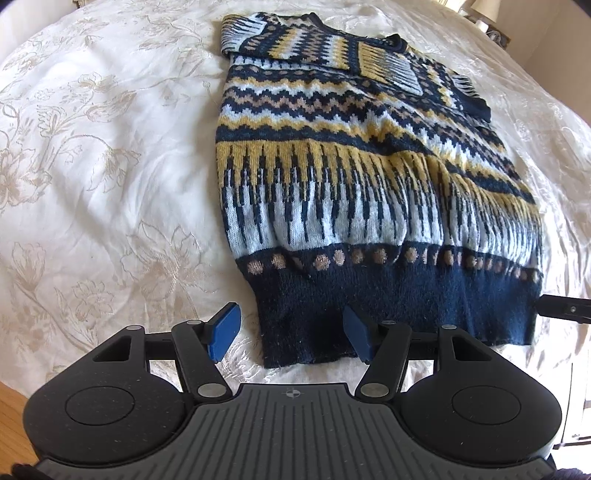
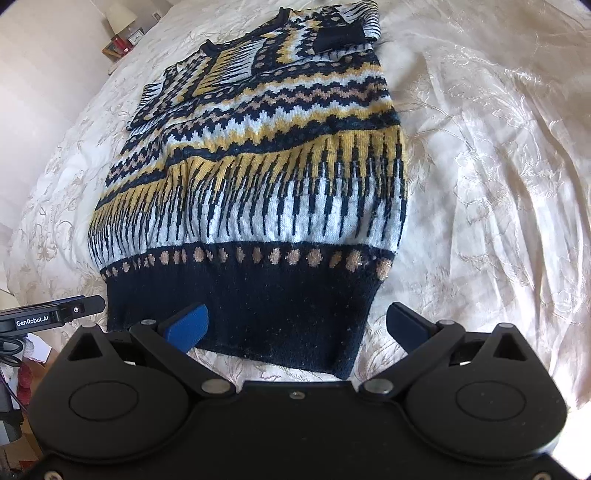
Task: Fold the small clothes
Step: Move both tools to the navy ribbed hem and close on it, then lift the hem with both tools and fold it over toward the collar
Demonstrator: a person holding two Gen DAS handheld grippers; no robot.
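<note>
A knitted sweater (image 1: 332, 177) in navy, yellow and pale blue lies flat on the bed, with its sleeves folded across the chest at the far end. Its navy hem band (image 1: 388, 306) faces me. My left gripper (image 1: 291, 330) is open, and the hem's left corner lies between its blue pads (image 1: 225, 330) without being pinched. My right gripper (image 2: 297, 325) is open wider over the hem's right corner (image 2: 343, 354), its pads clear of the cloth. Each gripper shows at the edge of the other's view: the right gripper (image 1: 561, 310) and the left gripper (image 2: 55, 314).
The sweater (image 2: 258, 166) rests on a cream floral bedspread (image 1: 92, 147) that spreads wide on both sides. A bedside table with a lamp (image 2: 120, 22) and small items stands beyond the bed's far corner. Wooden floor (image 1: 11, 424) shows past the near bed edge.
</note>
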